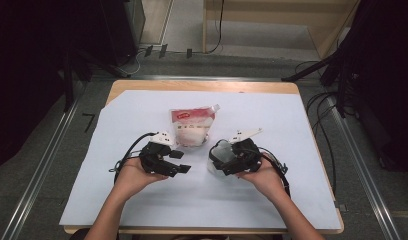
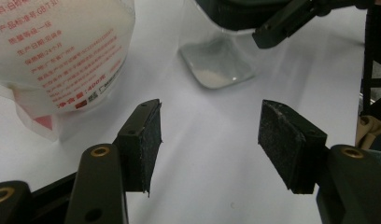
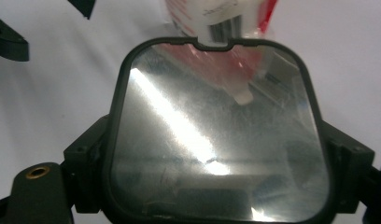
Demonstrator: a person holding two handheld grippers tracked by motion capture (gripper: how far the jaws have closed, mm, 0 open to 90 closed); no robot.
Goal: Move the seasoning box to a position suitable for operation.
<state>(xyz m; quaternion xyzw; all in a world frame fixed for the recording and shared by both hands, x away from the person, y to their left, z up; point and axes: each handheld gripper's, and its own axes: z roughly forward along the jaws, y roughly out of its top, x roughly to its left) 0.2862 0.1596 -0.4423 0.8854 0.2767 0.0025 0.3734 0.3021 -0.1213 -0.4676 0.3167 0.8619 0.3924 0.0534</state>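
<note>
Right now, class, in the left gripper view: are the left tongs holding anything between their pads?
No: the left tongs stand open, with bare white sheet between the pads.

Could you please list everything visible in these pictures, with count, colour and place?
Pouch: one, white and red with red print, lying mid-table beyond the grippers.
Clear container: one, transparent with a dark rim, clamped between the right gripper's jaws.
White sheet: one, covering the tabletop.
Table: one, light wood.
Cables: several, black, on the floor at right.
Left gripper: one, black, jaws open, nothing between them.
Right gripper: one, black.
Hands: two, holding the grippers.
</note>
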